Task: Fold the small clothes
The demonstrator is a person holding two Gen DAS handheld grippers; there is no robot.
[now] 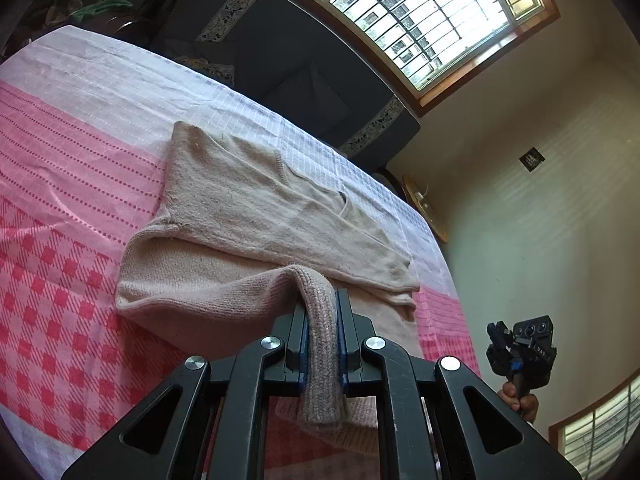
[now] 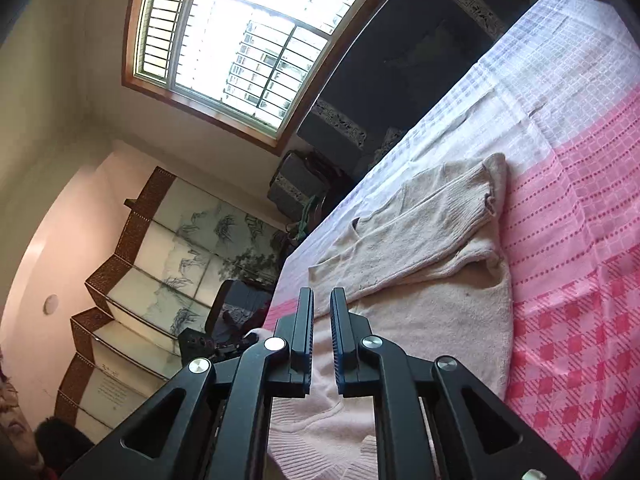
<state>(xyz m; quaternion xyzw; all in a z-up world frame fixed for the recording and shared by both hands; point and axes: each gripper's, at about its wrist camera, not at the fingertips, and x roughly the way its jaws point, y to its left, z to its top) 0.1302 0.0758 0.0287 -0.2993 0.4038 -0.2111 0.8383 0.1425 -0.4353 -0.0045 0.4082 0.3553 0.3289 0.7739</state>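
On the left side of the scene, the left gripper (image 1: 320, 300) has its jaws closed on the ribbed hem of a beige knitted sweater (image 1: 248, 216), and the pinched edge rises off the surface in a soft ridge between the blue pads. The rest of the sweater lies spread on the worktop, which is covered by a pink and white checked cloth (image 1: 60, 184). One sleeve is folded across the body, its cuff pointing to the far left corner of the garment. The cloth turns from red checks nearest the camera, through dotted pink stripes, to a white grid at the far side.

Beyond the worktop stands a dark sofa (image 1: 288, 60) with patterned trim, and above it a barred window (image 1: 408, 12) lets in bright daylight.

To the right, in the left wrist view, the right gripper (image 1: 520, 344) is seen small, held up by a hand (image 1: 520, 398) clear of the worktop edge. In its own view, the right gripper (image 2: 322, 300) shows its jaws narrow, nearly together, with a slim gap at the tips. Pale knit fabric runs under and between the fingers lower down, but whether the pads actually press on it cannot be told. The sweater (image 2: 432, 240) lies ahead of these jaws, its cuffed sleeve reaching toward the far right, on the cloth (image 2: 580, 240). Off the left edge of the worktop stands a folding screen (image 2: 160, 260) painted with ink trees.
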